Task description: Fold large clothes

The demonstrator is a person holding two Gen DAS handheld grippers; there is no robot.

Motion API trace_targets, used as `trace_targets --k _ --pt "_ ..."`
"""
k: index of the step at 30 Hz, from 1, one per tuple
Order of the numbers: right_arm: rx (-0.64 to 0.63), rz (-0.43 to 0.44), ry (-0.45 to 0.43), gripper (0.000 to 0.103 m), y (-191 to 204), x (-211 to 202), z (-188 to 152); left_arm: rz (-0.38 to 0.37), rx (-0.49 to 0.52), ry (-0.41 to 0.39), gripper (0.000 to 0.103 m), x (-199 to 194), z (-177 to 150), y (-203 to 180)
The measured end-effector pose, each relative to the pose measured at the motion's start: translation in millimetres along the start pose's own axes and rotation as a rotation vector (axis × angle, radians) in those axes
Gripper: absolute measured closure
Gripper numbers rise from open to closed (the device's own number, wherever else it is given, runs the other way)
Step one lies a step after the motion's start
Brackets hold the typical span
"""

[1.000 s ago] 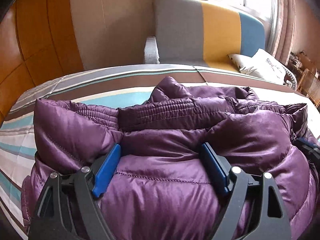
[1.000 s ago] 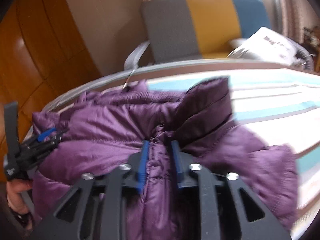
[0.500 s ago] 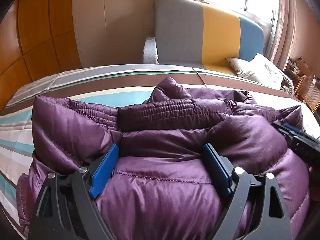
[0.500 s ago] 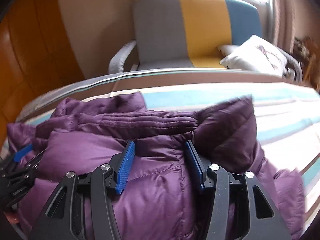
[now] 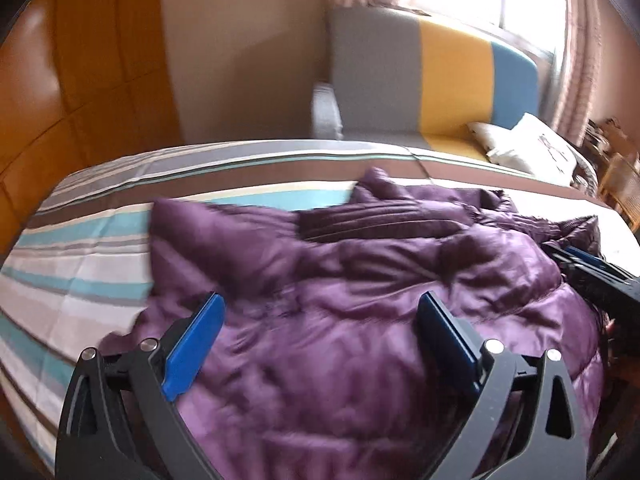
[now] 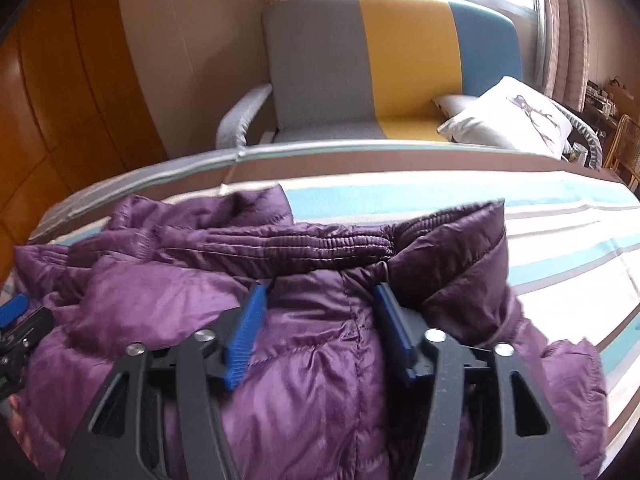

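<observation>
A purple puffer jacket point(image 5: 360, 300) lies bunched on a bed with a striped cover point(image 5: 92, 248), its ribbed hem band point(image 6: 288, 242) on the side of the heap toward the armchair. The left gripper point(image 5: 320, 324) is over the near part of the jacket, fingers point(image 5: 196, 336) spread wide with padded cloth between them; this view is blurred, so contact cannot be judged. The right gripper point(image 6: 318, 322) also has its fingers point(image 6: 246, 332) apart, blue pads set against the padding on either side of a stitched seam, just short of the hem band. Each gripper shows at the edge of the other's view, at opposite ends of the jacket. Beyond the bed, past the jacket, stands an armchair point(image 6: 380, 64) in grey, yellow and blue panels, with a white cushion point(image 6: 508, 116) on its seat. Orange wood panelling point(image 6: 60, 100) lines the wall to the armchair's left; curtains point(image 6: 564, 28) hang to its right.
</observation>
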State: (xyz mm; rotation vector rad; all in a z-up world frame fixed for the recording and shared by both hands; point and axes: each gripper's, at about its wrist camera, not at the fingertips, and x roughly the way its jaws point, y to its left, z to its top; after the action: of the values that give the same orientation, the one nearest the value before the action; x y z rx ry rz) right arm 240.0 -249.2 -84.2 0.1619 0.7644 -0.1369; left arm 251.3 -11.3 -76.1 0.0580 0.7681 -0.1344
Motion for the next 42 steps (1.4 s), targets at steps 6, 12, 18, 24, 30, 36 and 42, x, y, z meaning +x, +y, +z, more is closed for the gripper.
trace_targets --k 6,12,18,24,30,36,42 --pt "-0.115 -0.079 -0.076 0.043 4.7 -47.4 -12.3 0.073 0.000 0.006 0.002 -0.7 -8.5 25.5" --pt "0.022 -0.086 0.022 0.038 -36.0 -16.0 -30.4 0.020 -0.045 0.065 0.002 26.9 -14.8 33.1" --pt "0.012 -0.096 0.034 0.037 -35.6 -9.6 -30.5 -0.019 -0.083 0.076 0.002 30.7 -17.7 38.1" --pt "-0.015 -0.117 0.006 0.034 -27.6 -22.5 -32.5 -0.031 -0.159 0.005 0.002 -14.7 -35.8 51.8" --pt "-0.051 -0.089 -0.041 0.034 -10.1 -59.5 -43.5 -0.010 -0.346 -0.044 0.002 -45.8 -68.3 92.2" --pt "-0.034 -0.009 -0.065 0.034 6.0 -93.8 -55.3 -0.070 -0.453 0.017 0.003 -46.1 -100.8 111.2" --pt "-0.015 0.054 -0.086 0.035 20.4 -112.5 -67.8 -0.206 -0.447 0.018 0.003 -57.2 -120.3 97.9"
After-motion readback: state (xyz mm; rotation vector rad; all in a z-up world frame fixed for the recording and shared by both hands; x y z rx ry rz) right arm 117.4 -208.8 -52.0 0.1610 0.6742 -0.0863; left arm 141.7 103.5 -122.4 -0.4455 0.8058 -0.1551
